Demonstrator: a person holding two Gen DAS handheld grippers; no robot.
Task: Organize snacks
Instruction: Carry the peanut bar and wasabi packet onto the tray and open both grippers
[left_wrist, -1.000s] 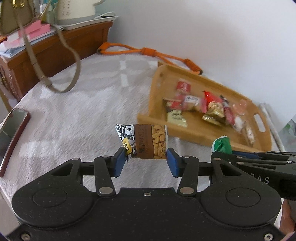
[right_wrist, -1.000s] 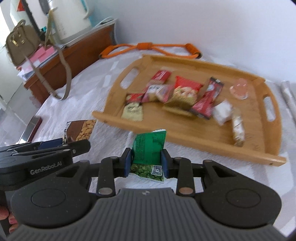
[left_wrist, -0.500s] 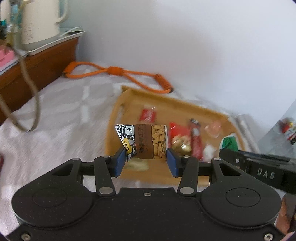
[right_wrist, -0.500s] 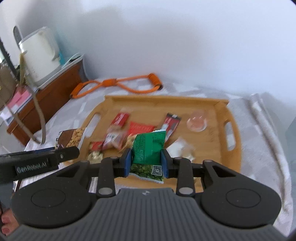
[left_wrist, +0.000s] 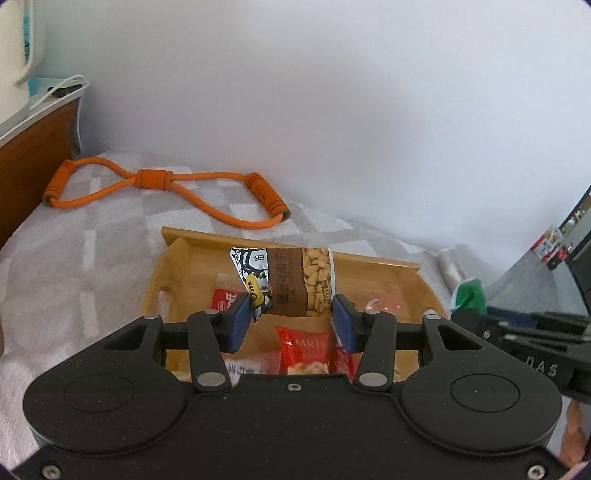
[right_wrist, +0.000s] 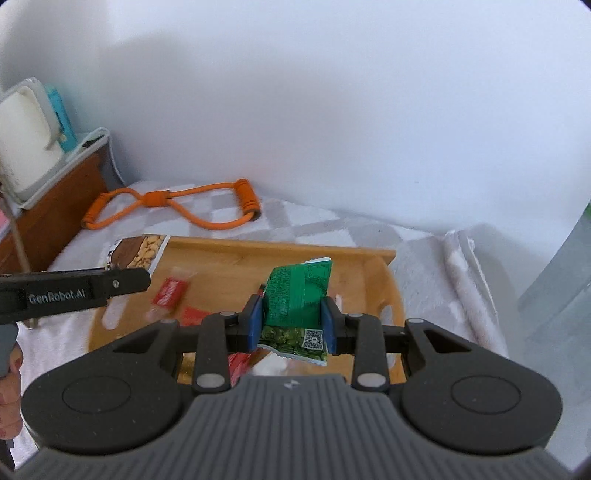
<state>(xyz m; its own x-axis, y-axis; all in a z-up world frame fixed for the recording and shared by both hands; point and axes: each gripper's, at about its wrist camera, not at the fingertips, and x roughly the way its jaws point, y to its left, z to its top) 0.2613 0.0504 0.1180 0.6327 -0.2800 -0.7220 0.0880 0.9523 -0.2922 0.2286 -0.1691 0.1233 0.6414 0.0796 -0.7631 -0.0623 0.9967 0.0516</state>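
My left gripper (left_wrist: 291, 325) is shut on a brown packet of seeds (left_wrist: 291, 284), held above the wooden tray (left_wrist: 192, 251). The same packet (right_wrist: 138, 251) pokes out past the left gripper's finger in the right wrist view. A green pea packet (right_wrist: 297, 295) stands upright between the blue pads of my right gripper (right_wrist: 291, 325), which is shut on it over the tray (right_wrist: 280, 251). The green packet (left_wrist: 469, 293) also shows at the right of the left wrist view. Red snack packets (left_wrist: 304, 345) lie in the tray below both grippers.
An orange figure-eight exercise band (left_wrist: 166, 192) lies on the white blanket behind the tray. A wooden cabinet (right_wrist: 55, 214) with a white kettle (right_wrist: 26, 144) stands at the left. A rolled towel (right_wrist: 469, 280) lies to the right of the tray, near the white wall.
Both grippers have moved forward and up with their packets, from in front of the tray to above it. The bag and phone at the left have left the views.
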